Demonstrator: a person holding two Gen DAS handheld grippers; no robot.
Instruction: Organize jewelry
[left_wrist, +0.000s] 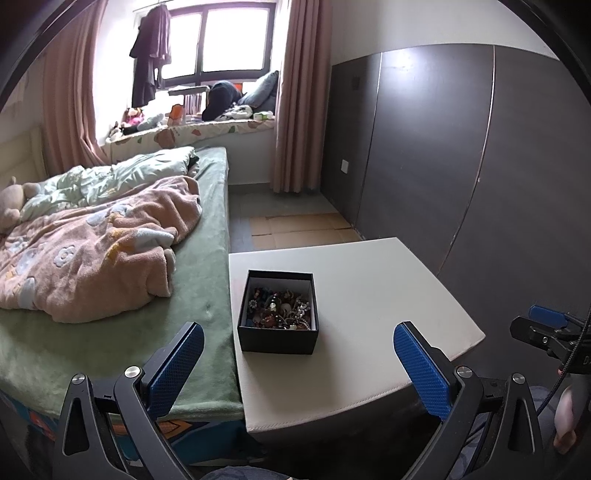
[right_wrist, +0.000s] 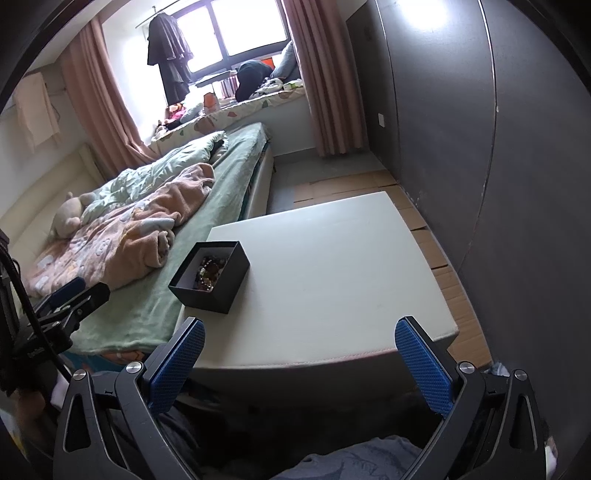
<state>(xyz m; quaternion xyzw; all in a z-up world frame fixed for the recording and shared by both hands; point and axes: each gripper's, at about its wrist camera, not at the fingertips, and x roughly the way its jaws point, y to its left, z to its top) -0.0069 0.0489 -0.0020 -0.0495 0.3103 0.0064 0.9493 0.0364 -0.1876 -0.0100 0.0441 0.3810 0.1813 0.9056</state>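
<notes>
So all the jewelry (left_wrist: 279, 309) sits heaped in one tangled pile inside the open black box (left_wrist: 277, 341), which stands at the bed-side edge of the white table (left_wrist: 388, 295); nothing's laid out on the tabletop. That fits either everything gathered in or sorting yet to come, can't say which. Left gripper (left_wrist: 299, 360) and right gripper (right_wrist: 300, 356) both hang spread wide and empty. Box looks like matte rigid cardboard with a pale lining, beads glossy and mixed, table smooth with stitched edges.
</notes>
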